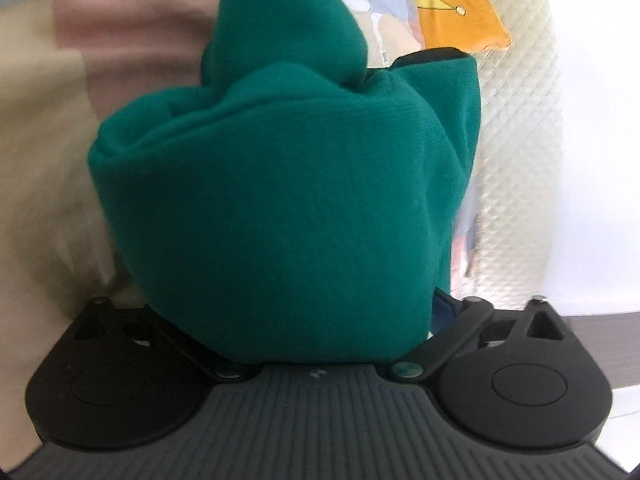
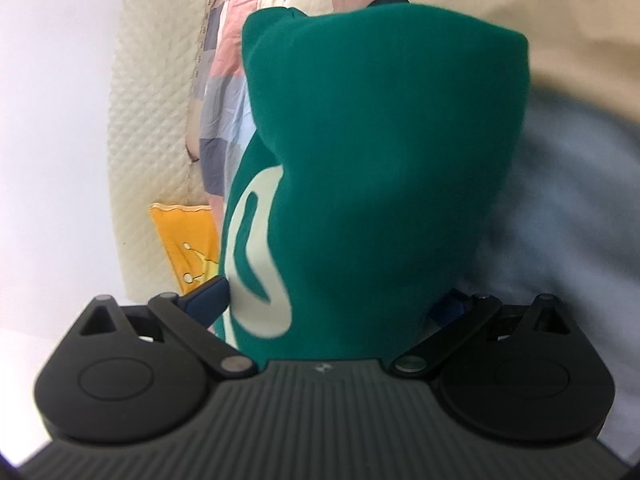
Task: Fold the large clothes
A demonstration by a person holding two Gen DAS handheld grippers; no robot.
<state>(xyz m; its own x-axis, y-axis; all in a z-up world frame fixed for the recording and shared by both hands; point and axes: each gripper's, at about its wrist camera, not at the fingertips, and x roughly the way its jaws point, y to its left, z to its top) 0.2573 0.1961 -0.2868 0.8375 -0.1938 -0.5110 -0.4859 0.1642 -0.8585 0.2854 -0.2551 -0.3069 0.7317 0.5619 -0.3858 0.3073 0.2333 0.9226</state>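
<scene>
1. Green knit garment fills the centre of the left wrist view, bunched in a thick wad between the arms of the left gripper. Its jaws stand wide around the bulk; the fingertips are buried in cloth, so I cannot tell if the pads press.
2. Right wrist view – same green garment, a cream printed letter or logo on it at lower left. The right gripper has cloth heaped between its fingers; one blue finger touches the fabric edge at lower left. Clamped or just draped – cannot tell.
3. Progress, as a judgement: early to middle. The garment is lumpy and gathered, with no flat panel and no clean crease visible. Spreading, squaring and the folds themselves appear left to do.
4. Surroundings: patchwork quilt in pink, blue and cream at upper left of the right view, cream quilted bedding at the right of the left view, an orange-yellow item at top right there.
5. Containers: none visible in either view.
</scene>
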